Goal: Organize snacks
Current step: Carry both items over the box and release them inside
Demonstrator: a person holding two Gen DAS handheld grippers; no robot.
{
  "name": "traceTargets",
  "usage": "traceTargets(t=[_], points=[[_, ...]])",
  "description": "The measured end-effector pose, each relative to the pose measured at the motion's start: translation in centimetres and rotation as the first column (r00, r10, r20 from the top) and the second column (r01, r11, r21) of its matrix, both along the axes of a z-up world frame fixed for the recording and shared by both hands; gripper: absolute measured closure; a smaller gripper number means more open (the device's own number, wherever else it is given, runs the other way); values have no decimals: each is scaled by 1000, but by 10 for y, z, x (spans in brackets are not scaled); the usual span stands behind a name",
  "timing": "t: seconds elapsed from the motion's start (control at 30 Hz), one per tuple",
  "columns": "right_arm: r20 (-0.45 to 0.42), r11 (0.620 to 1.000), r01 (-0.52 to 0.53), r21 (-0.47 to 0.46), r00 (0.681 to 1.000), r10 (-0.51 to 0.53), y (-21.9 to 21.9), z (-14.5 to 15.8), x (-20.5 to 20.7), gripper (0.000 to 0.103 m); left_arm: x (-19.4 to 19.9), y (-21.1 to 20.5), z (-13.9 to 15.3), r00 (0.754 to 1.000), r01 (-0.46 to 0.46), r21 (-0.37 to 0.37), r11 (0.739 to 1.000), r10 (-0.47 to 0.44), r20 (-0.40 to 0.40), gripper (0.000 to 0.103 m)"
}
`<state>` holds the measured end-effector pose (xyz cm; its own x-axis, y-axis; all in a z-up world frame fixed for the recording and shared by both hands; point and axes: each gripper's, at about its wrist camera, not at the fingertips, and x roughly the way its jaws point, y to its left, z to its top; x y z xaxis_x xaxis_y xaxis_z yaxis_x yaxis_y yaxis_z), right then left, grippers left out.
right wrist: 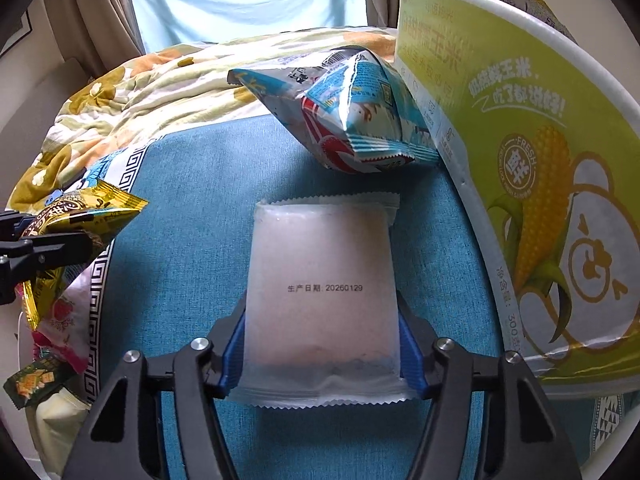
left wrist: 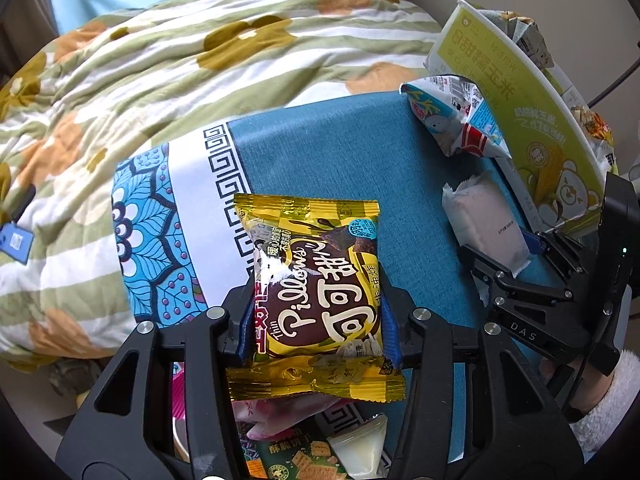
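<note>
Blue-clothed table beside bed: left gripper [left wrist: 316, 320] fingers clamp yellow packet [left wrist: 316, 280], right gripper [right wrist: 320, 344] fingers pinch white pouch [right wrist: 322, 292]; corn box [right wrist: 540, 200] at 2 o'clock, several snacks unsorted.

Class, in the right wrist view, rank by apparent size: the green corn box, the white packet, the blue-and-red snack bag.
1. Green corn box
2. White packet, though nearness to the camera enlarges it
3. Blue-and-red snack bag
</note>
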<state>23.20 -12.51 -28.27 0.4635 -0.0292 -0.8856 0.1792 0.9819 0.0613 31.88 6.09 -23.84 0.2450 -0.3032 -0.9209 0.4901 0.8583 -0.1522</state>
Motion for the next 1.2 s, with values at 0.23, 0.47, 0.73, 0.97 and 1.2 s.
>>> traceTargets(t=[0.23, 0.47, 0.73, 0.97, 1.2], points=[[40, 1000, -26, 1, 999, 26, 5, 30, -15, 45, -10, 3, 39, 998, -33, -52, 998, 36, 52, 59], [123, 999, -39, 17, 992, 36, -7, 88, -36, 45, -26, -13, 96, 987, -63, -90, 994, 76, 141, 59], [225, 994, -82, 66, 972, 65, -51, 153, -57, 45, -54, -73, 146, 967, -114, -142, 983, 143, 210, 59], [295, 995, -94, 37, 952, 79, -136, 207, -82, 45, -76, -177, 163, 962, -99, -203, 974, 146, 231, 58], [318, 994, -108, 8, 943, 100, -215, 224, -88, 45, -81, -271, 141, 968, -123, -205, 971, 163, 192, 59]])
